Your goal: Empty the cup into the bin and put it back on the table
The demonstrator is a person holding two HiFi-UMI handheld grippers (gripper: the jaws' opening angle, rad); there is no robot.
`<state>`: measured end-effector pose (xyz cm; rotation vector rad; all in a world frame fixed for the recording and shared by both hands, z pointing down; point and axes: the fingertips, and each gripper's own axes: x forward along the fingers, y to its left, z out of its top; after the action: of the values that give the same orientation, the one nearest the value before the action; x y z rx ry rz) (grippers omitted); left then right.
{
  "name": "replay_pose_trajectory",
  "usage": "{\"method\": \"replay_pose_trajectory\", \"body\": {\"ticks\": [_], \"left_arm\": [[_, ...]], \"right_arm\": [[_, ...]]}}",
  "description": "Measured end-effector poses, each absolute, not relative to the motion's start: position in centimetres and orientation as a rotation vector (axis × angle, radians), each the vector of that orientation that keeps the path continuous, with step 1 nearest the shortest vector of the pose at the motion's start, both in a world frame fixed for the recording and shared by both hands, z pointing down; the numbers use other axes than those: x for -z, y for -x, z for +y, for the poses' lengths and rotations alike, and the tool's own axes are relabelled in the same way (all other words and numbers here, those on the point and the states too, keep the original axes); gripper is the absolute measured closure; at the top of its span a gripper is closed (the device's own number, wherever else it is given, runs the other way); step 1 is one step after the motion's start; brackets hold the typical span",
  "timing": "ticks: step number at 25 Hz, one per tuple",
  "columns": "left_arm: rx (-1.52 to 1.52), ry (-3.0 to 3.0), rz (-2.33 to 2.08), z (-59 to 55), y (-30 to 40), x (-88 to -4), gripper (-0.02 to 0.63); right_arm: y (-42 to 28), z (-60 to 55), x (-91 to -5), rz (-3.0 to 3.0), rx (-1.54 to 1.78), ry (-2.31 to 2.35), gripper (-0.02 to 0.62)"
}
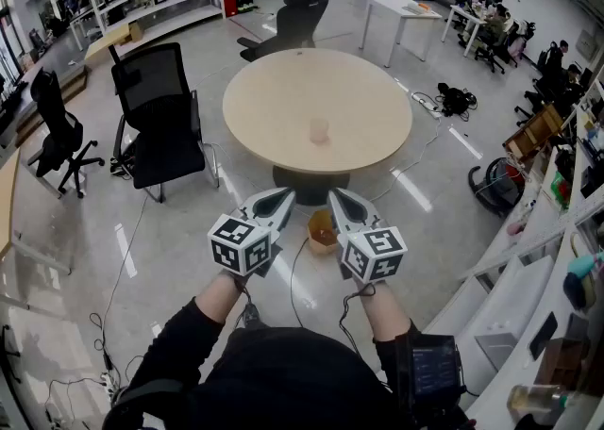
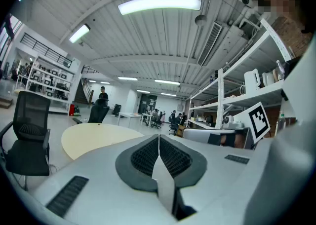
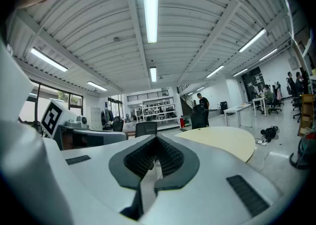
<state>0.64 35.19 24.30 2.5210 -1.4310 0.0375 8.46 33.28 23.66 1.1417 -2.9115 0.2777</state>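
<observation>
Forearms [image 1: 219, 298] were extended side by side, short of the round table [image 1: 283, 103]. The left gripper [image 1: 283, 194] and right gripper [image 1: 338, 194], jaws closed on nothing, pointed toward the table.

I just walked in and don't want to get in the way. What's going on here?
A person stands a little back from the round table with a claw in each hand. The left claw and the right claw are both shut and empty, held side by side, low in front. The cup stands on the table, away from both claws. A small bin sits on the floor near the table's base.
</observation>
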Motion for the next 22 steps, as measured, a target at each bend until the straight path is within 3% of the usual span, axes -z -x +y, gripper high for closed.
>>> {"method": "replay_pose_trajectory", "body": {"ticks": [10,22], "left_arm": [[0.011,-2.481,-1.445,35.8,1.0,-24.3,0.583],[0.068,-2.46,-1.287,31.6,6.0,-26.8,0.583]], "right_arm": [[-9.1,32.7,-25.6,-2.902,-0.406,-1.169,0.58],[-3.4,31.0,-29.2,-2.78,-0.575,-1.31,0.58]]}}
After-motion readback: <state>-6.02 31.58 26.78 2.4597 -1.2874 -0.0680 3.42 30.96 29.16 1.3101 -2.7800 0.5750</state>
